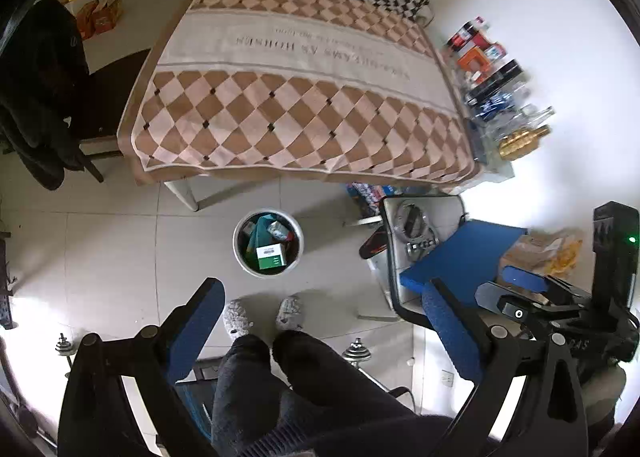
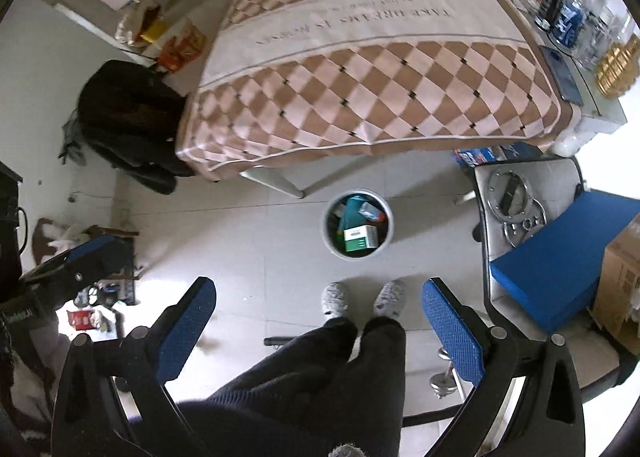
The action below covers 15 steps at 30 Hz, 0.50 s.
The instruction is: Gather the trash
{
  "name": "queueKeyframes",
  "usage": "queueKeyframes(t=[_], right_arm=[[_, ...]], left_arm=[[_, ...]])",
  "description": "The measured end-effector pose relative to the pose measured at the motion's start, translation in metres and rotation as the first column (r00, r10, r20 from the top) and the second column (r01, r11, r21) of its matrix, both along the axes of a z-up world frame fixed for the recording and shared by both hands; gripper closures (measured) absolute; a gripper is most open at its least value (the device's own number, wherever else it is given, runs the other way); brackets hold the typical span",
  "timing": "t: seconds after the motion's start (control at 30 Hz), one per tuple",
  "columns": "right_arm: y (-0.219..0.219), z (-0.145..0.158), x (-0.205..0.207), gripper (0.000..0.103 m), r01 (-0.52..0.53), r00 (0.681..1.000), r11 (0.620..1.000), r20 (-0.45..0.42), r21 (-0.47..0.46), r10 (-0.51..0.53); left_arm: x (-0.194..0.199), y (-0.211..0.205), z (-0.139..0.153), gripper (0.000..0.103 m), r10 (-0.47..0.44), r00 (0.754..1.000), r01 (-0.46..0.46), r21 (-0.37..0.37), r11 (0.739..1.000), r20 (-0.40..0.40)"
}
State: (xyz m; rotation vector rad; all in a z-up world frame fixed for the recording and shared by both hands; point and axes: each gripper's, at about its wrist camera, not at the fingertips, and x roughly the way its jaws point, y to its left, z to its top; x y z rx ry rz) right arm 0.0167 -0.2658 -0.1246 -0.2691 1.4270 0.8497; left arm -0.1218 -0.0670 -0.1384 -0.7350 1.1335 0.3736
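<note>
White trash bin [image 1: 268, 243] of boxes below both spread, empty grippers [image 1: 324, 321] [image 2: 320, 317].

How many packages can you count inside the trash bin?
3 at least: a green-and-white box in front, a teal carton behind it, a small red-and-blue pack to the right. More may be hidden beneath.

Round white bin [image 1: 268, 243] upright on floor, holding cartons [image 1: 271, 256].
</note>
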Motion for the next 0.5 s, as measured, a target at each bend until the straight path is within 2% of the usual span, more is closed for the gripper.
queueKeyframes(t=[0.2, 0.5], right_arm=[[0.0, 0.024, -0.005, 0.0, -0.032, 0.999, 0.999, -0.031, 0.021, 0.033], [0.001, 0.041, -0.011, 0.0, -0.058, 0.997, 0.997, -0.057, 0.043, 0.06]], left_arm=[[-0.01, -0.005, 0.026, 0.002, -0.003, 0.999, 0.004, -0.021, 1.0, 0.039], [-0.015, -0.01, 0.039, 0.002, -0.016, 0.997, 0.018, -0.035, 0.999, 0.074]])
